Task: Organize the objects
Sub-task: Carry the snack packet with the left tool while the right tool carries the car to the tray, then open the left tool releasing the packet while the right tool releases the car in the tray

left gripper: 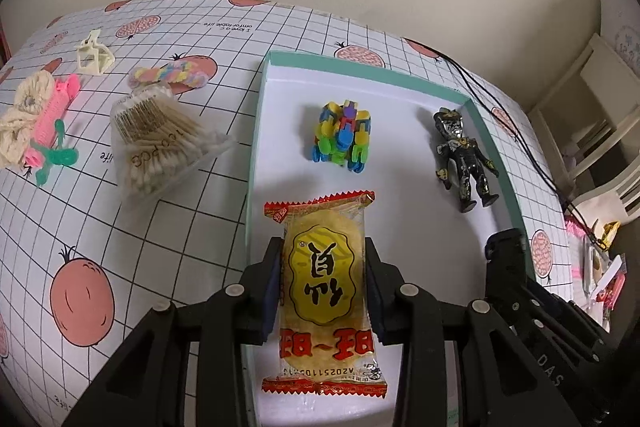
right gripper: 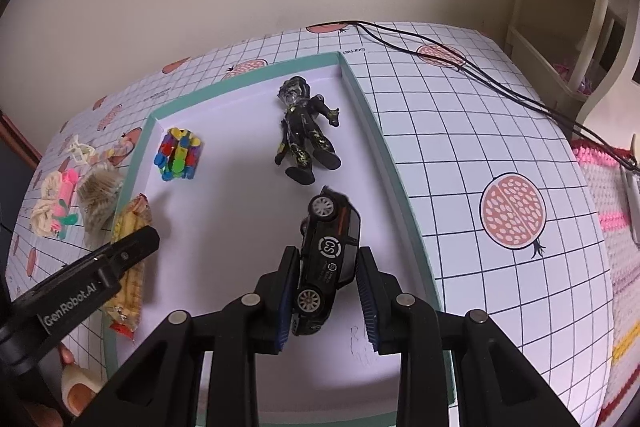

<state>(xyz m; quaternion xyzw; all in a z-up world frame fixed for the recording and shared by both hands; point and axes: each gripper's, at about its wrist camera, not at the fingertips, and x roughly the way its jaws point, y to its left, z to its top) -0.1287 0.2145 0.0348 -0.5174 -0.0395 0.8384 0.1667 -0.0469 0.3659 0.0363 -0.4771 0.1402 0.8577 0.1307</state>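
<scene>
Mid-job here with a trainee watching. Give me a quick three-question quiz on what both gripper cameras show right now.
1. True or false: the left gripper is shut on the yellow and red wrapped snack packet.
2. What does the right gripper have between its fingers? A) the black toy car with white wheels B) the black and gold action figure C) the multicoloured plastic block cluster
3. Fill in: the clear pack of cotton swabs lies ____ the shallow white tray with the teal rim.

Key: 1 true; 2 A; 3 outside, on the gridded tablecloth.
</scene>
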